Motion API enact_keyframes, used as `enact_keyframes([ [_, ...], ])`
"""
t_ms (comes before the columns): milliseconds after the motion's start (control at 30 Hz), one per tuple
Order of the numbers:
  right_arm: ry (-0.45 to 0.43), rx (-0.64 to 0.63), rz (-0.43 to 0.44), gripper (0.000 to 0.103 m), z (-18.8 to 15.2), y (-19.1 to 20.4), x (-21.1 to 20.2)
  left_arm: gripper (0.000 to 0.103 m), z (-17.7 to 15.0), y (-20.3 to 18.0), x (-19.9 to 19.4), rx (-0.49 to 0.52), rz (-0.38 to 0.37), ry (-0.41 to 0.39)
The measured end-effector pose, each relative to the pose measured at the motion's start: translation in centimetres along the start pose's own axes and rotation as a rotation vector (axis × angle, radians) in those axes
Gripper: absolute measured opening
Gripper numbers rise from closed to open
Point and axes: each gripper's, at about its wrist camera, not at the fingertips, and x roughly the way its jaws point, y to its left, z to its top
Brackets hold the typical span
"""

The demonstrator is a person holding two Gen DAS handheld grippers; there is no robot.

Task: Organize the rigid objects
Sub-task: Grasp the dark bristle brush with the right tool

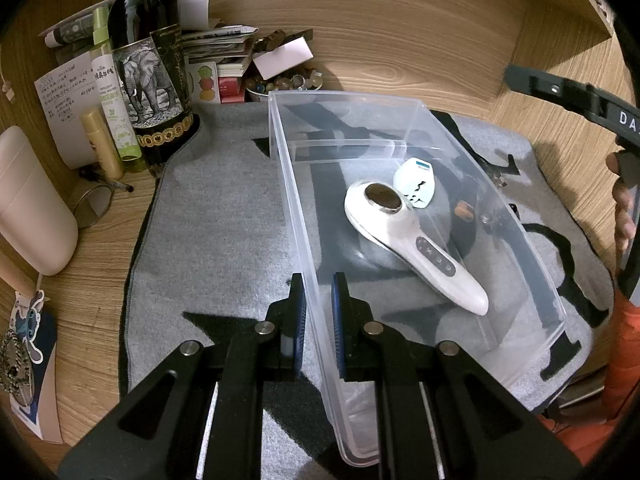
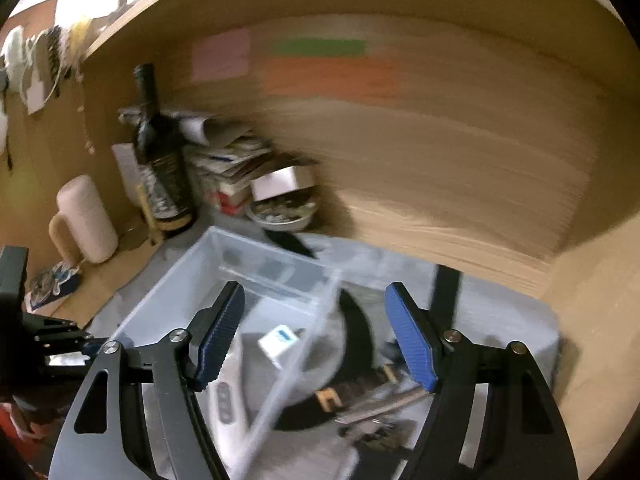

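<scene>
In the left wrist view we see our left gripper (image 1: 319, 312) closed on the near-left wall of the clear plastic bin (image 1: 294, 216), one blue pad (image 1: 299, 320) outside the wall and the other inside. The bin sits on a grey felt mat (image 1: 216, 240) with black shapes cut into it. Inside the bin, toward its right half, lies a white handheld device (image 1: 416, 248) with a dark oval head and a row of buttons on its handle; a small white and pale blue cap (image 1: 415, 183) touches its head end. The far end of the bin, behind a low clear divider, holds nothing we can make out. Left of the bin the mat is bare up to its edge; beyond that stands a dark wine bottle (image 1: 150, 76) with an elephant on its label, a green spray bottle (image 1: 114, 108) with Chinese characters we cannot read, and a handwritten note (image 1: 64, 96). At the right edge a black part shows the letters "DA".

The right wrist view is blurred. Our right gripper (image 2: 316, 336) hangs above the bin's right wall with its fingers spread wide and nothing between them. Below, on the mat just outside that wall, lie some small dark and metallic items (image 2: 372, 408) that we cannot identify. A wooden wall (image 2: 460, 160) rises close behind the mat.
</scene>
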Motion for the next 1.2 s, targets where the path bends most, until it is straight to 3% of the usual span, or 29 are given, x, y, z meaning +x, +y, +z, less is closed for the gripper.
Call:
enact_keyframes([
  [300,0.081,0.093,-0.093,0.070,-3.5,-4.5,0.6,0.012,0.0,0.0,0.0,0.000,0.000,0.000],
  [600,0.225,0.163,-0.078,0.070,-8.9,-6.2,3.3,0.012,0.0,0.1,0.0,0.002,0.000,0.000],
  [800,0.272,0.174,-0.055,0.069,-10.6,-6.4,4.6,0.012,0.0,0.2,-0.1,0.001,0.002,0.001],
  [867,0.281,0.177,-0.044,0.063,-10.9,-6.5,5.0,0.012,0.0,0.2,-0.1,0.002,0.002,0.001],
  [933,0.296,0.179,-0.027,0.048,-11.1,-6.5,5.4,0.012,0.0,0.2,-0.1,0.002,0.002,0.001],
  [1033,0.291,0.173,-0.012,0.034,-11.2,-6.4,5.4,0.012,0.0,0.2,-0.1,0.002,0.002,0.001],
  [1200,0.277,0.144,-0.011,0.031,-11.1,-5.9,4.8,0.012,0.0,0.2,-0.1,0.002,0.001,0.001],
])
